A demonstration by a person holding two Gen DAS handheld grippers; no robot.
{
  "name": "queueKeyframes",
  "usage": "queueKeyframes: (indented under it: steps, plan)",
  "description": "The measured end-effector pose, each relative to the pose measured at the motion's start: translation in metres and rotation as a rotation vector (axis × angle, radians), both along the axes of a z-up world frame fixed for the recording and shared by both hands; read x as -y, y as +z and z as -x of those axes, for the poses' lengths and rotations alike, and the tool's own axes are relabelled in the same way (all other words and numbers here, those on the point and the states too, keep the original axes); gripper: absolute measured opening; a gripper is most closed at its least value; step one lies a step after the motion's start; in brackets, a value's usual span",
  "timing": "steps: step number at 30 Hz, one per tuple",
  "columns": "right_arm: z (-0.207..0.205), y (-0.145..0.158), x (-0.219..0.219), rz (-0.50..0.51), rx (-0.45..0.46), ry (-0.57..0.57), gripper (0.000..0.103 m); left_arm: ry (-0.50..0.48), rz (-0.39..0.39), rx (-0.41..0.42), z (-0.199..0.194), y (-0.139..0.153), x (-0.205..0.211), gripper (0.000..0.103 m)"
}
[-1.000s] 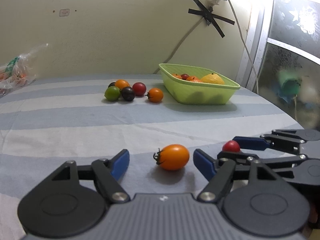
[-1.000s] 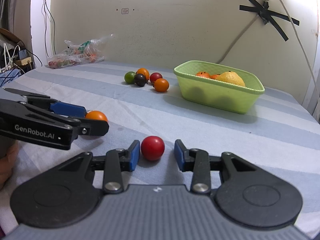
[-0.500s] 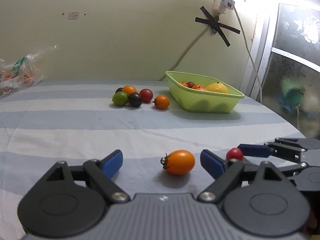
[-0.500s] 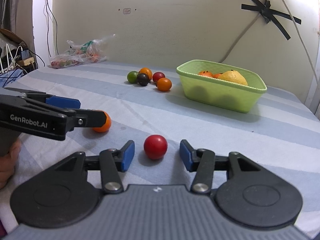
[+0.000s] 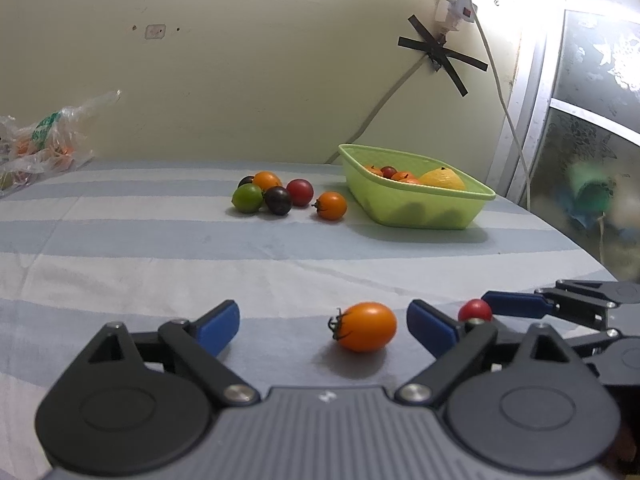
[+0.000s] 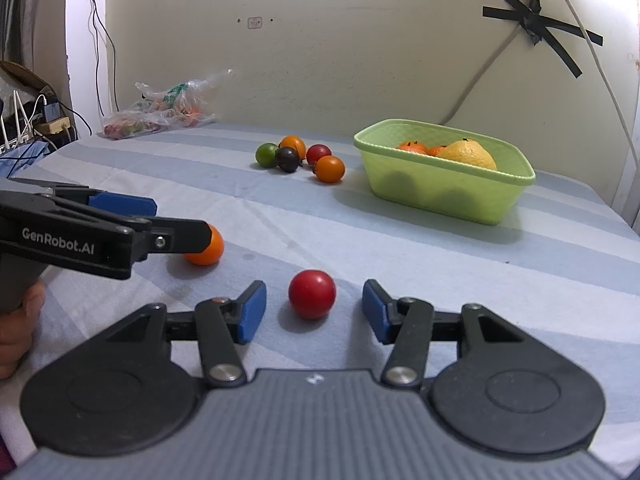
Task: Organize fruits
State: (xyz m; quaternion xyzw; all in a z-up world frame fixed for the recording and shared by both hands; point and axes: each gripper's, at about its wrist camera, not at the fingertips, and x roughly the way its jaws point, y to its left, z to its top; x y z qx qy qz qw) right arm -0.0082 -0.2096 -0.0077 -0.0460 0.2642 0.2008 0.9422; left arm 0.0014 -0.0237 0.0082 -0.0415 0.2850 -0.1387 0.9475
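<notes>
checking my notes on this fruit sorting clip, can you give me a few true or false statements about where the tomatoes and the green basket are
1. The oval orange tomato lies on the striped cloth between the left gripper's fingers, untouched. True.
2. The round red tomato is clamped by the right gripper. False: its jaws are opening and clear of it.
3. The light green plastic basket is empty. False: it holds a yellow-orange citrus fruit and small tomatoes.
4. A cluster of small tomatoes lies on the cloth beside the basket. True.
</notes>
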Motion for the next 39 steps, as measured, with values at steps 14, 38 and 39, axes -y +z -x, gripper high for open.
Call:
queueKeyframes:
  steps: [14, 38, 39]
  plan:
    - [0.000, 0.000, 0.001, -0.001, 0.000, 0.001, 0.056, 0.047, -0.018, 0.023, 0.005, 0.000, 0.001, 0.095]
    - [0.003, -0.001, -0.002, 0.011, -0.003, 0.032, 0.056, -0.173, -0.022, -0.020, -0.013, 0.005, 0.014, 0.076]
    - [0.002, 0.000, -0.002, 0.011, -0.003, 0.034, 0.055, -0.171, -0.036, -0.030, -0.014, 0.003, 0.016, 0.076]
